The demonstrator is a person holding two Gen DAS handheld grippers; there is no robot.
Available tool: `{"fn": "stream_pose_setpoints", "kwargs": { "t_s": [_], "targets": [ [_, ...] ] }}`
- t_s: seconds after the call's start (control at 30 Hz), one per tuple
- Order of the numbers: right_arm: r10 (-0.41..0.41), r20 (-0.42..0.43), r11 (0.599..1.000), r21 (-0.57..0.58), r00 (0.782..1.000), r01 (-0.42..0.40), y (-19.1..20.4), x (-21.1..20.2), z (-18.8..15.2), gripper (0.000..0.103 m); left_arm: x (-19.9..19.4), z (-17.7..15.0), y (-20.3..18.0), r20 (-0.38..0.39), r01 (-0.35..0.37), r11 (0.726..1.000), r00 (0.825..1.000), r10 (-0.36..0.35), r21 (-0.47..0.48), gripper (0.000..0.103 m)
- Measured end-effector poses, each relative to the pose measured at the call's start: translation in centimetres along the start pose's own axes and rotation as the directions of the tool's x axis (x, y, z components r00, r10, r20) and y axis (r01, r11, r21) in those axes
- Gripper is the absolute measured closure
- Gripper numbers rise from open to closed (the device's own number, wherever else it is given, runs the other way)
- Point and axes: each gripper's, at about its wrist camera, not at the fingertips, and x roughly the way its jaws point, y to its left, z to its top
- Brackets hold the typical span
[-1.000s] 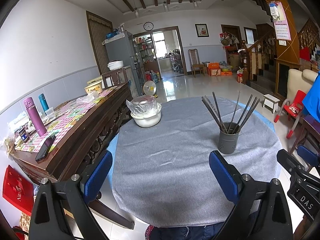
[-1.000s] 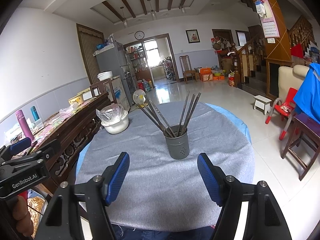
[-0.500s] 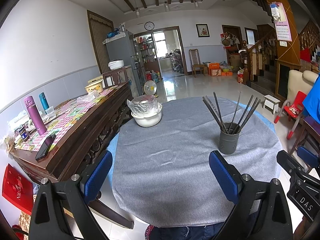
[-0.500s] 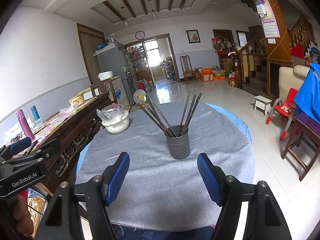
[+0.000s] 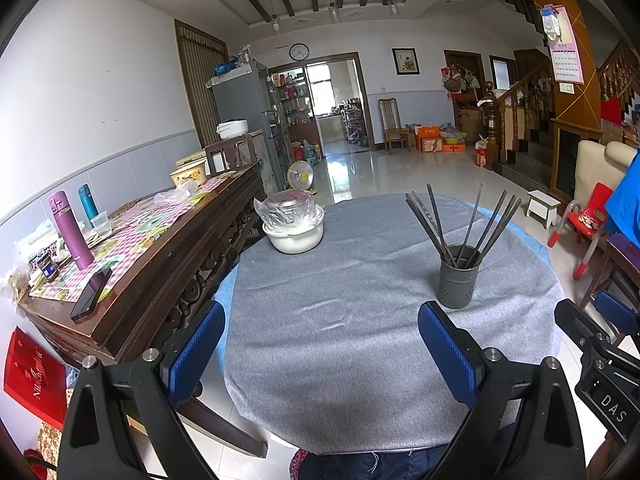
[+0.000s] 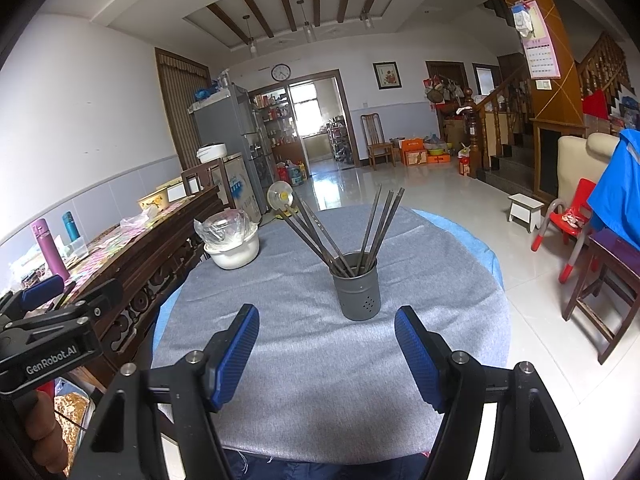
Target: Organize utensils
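— Chopsticks (image 6: 362, 228)?
— Fanned out in the grey holder (image 6: 356, 286) on the round table (image 6: 280, 344), just ahead of the right gripper (image 6: 326, 344).
— Grippers?
— Both spread wide, empty; the left gripper (image 5: 320, 354) sits left of the holder.

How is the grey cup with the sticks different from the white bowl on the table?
The grey cup is tall, narrow and dark; the white bowl is low, wide and pale. The cup is open on top with chopsticks fanning out of it; the bowl is covered with clear plastic. The cup stands near the table's middle; the bowl sits by its far left edge. Both stand upright on the grey tablecloth.
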Motion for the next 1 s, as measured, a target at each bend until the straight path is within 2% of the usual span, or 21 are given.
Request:
{"fn": "stream_pose_setpoints", "kwargs": {
  "t_s": [1.0],
  "targets": [
    [-0.014,0.034,1.000,-0.012,0.999,0.015,0.08,-0.40,0.30,0.029,0.09,-0.20,0.01,-0.001,-0.007,1.000,1.000,0.007,-0.010,0.006]
  ]
}}
